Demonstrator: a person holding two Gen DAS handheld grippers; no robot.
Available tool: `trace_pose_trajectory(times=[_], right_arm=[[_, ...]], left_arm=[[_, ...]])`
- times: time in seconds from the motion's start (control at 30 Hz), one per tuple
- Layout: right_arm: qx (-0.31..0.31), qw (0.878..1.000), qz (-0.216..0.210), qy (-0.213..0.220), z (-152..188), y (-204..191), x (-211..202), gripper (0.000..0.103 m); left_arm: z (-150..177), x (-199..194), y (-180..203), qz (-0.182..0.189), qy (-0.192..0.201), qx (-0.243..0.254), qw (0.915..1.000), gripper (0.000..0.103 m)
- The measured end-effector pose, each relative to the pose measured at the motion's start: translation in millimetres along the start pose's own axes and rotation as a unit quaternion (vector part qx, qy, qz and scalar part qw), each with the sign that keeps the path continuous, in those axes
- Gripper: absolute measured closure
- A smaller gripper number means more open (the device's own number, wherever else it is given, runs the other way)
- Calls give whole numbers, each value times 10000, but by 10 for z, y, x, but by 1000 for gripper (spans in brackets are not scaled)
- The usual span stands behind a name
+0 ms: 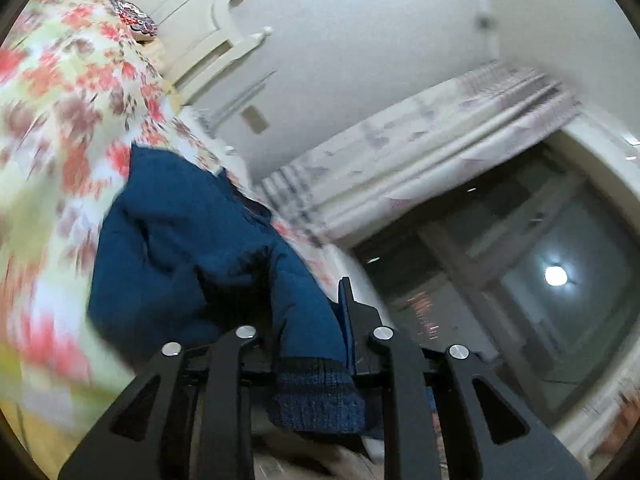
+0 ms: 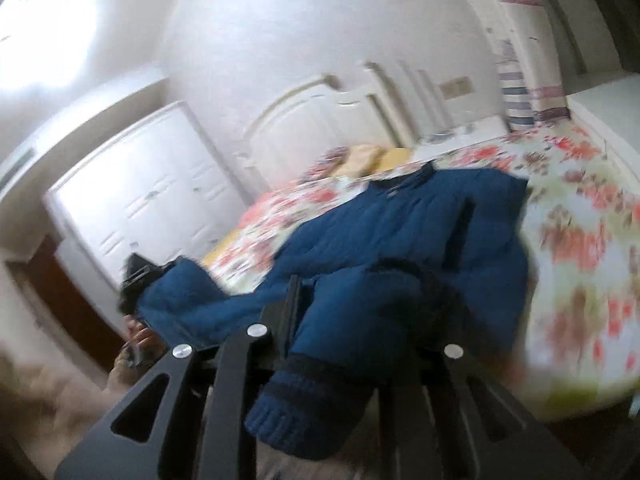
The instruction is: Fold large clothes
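Observation:
A large blue padded jacket [image 2: 400,232] lies across a bed with a floral cover [image 2: 576,216]. My right gripper [image 2: 348,320] is shut on one sleeve near its dark knit cuff [image 2: 304,404], which hangs over the gripper body. My left gripper [image 1: 316,320] is shut on the other sleeve, its knit cuff [image 1: 316,392] drooping between the fingers. The jacket [image 1: 180,240] runs from the left gripper up onto the floral cover [image 1: 68,92]. The left gripper also shows in the right wrist view [image 2: 136,280], holding the far sleeve end off the bed's side.
A white headboard [image 2: 316,120] and pillows [image 2: 360,160] stand at the bed's far end. A white wardrobe [image 2: 140,192] is to the left. Curtains [image 1: 420,152] and a dark window [image 1: 520,260] are on the left gripper's side. Both views are blurred by motion.

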State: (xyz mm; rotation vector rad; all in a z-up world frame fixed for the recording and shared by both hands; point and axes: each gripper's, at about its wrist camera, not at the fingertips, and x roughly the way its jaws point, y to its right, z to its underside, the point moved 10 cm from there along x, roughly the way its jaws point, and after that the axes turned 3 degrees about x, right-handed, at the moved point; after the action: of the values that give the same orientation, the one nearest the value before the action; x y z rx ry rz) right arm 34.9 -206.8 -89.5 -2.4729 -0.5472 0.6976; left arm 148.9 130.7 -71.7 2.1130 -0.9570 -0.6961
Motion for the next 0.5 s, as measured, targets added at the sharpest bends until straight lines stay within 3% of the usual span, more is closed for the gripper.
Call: trace_pose_trajectory(times=[0.1,0.17,0.23,0.27,0.3,0.33,0.37,0.4,0.47,0.5], right_arm=[[687,9974,161,-113,-532,415,508,87],[1489,9885,240,-142,-819,813,933,83],[2224,9739,311,-320,-904,1259,1345,74],[2548,9657,355,-360,-899,1445,1499,62],[2946,9541,344,-411,-860,1650,1650,42],[3187,9467,238,-399,-822,1770,1727,37],[3419,9394,-69,-239,-821,1865,1777,35],[3495,9364,-327,-67,-830,1896,1764,31],[3466,9354,-659,235,-928,1919,1663,18],[3400,9373,-669,381,-997,1934,1592,14]], left_arm=[[-502,654,-295,-407,-251,-508,9976,85],[-705,1022,-602,-692,-410,-862,9930,84],[-787,1355,-1093,-1168,-636,-1423,9808,80],[-784,1447,-1267,-1325,-745,-1614,9751,78],[-750,1547,-1498,-1479,-874,-1892,9668,74],[-719,1583,-1648,-1485,-938,-2078,9623,71],[-722,1626,-1748,-1243,-969,-2333,9595,57],[-776,1625,-1755,-825,-917,-2571,9585,30],[-1009,1535,-1628,116,-646,-2884,9553,4],[-1131,1456,-1578,305,-505,-2894,9554,4]])
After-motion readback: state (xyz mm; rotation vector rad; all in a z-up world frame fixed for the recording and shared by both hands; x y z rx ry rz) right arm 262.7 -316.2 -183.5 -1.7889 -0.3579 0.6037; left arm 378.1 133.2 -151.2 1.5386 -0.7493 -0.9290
